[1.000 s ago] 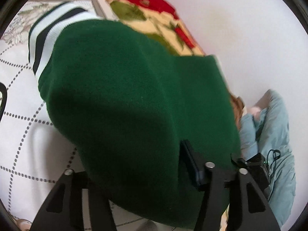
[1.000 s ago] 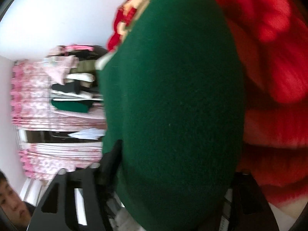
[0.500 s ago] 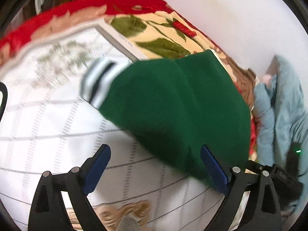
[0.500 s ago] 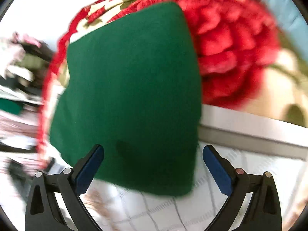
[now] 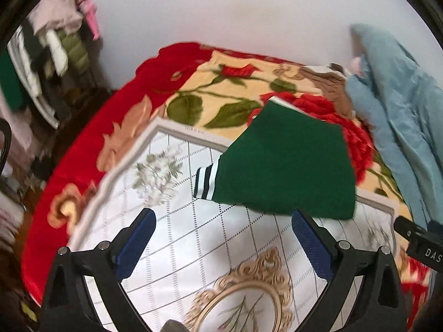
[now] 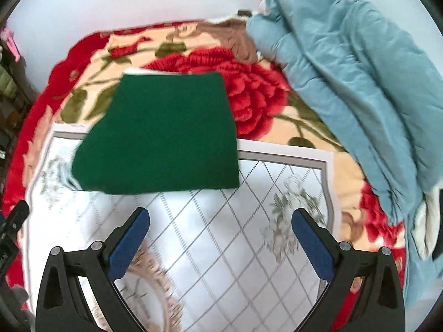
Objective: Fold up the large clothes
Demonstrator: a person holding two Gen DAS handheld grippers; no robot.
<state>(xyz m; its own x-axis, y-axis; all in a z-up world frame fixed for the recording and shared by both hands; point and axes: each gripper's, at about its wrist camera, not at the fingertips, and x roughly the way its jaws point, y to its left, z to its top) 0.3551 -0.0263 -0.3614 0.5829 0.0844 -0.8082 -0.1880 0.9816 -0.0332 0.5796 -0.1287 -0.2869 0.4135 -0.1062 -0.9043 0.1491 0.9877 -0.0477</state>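
I see a bed covered by a red-bordered cream plush blanket (image 6: 91, 55) printed with big red roses and green leaves. On it lies a white rectangular mat (image 6: 221, 235) with a dotted grid, pale flower sprigs and a gold scroll frame. A folded dark green garment (image 6: 163, 135) with a black-and-white striped cuff (image 5: 206, 181) rests half on the mat, half on the blanket. A rumpled light blue quilt (image 6: 354, 77) is heaped along the far right side.

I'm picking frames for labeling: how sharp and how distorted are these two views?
Left wrist view: motion-smeared, worst at the clothes rack; green garment edges soft; fisheye bends the bed. Right wrist view: similar smear on the green garment; blue quilt crisper; white wall bright, washed out.
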